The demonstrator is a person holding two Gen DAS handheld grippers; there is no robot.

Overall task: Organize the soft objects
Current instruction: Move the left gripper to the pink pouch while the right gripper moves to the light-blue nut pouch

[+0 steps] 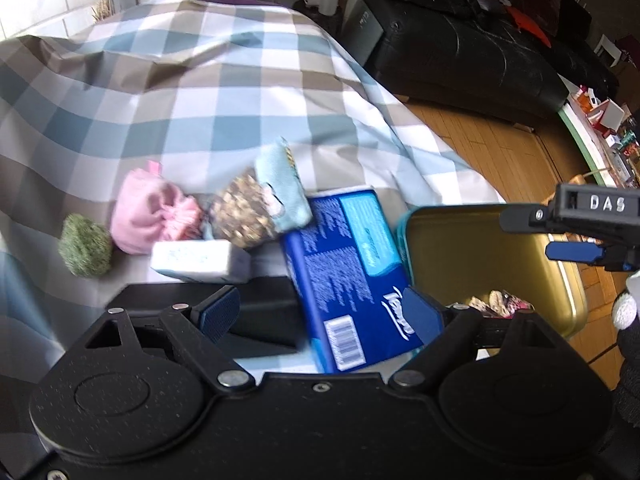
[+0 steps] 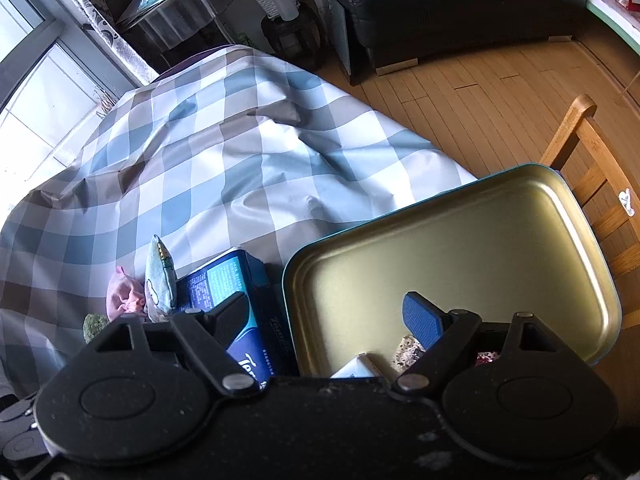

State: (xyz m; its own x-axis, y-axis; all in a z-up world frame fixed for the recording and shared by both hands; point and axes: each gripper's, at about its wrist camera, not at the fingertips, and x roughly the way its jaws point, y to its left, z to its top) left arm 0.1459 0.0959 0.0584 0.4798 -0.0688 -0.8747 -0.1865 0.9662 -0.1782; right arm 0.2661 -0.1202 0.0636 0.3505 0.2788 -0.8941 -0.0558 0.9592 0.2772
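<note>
Currently I am holding my left gripper [image 1: 320, 312] wide, gripping nothing, above a blue pack [image 1: 348, 276] lying on the checked cloth [image 1: 200, 92]. My right gripper [image 2: 332, 320] is also gaping, empty, over the open gold tin [image 2: 500, 240] sitting at the cloth's edge nearest the floor. Lying beside the pack: a patterned pouch [image 1: 260, 204], a pink pouch [image 1: 148, 212], a green ball [image 1: 86, 246], a white pack [image 1: 200, 260]. Small items are resting inside the tin.
</note>
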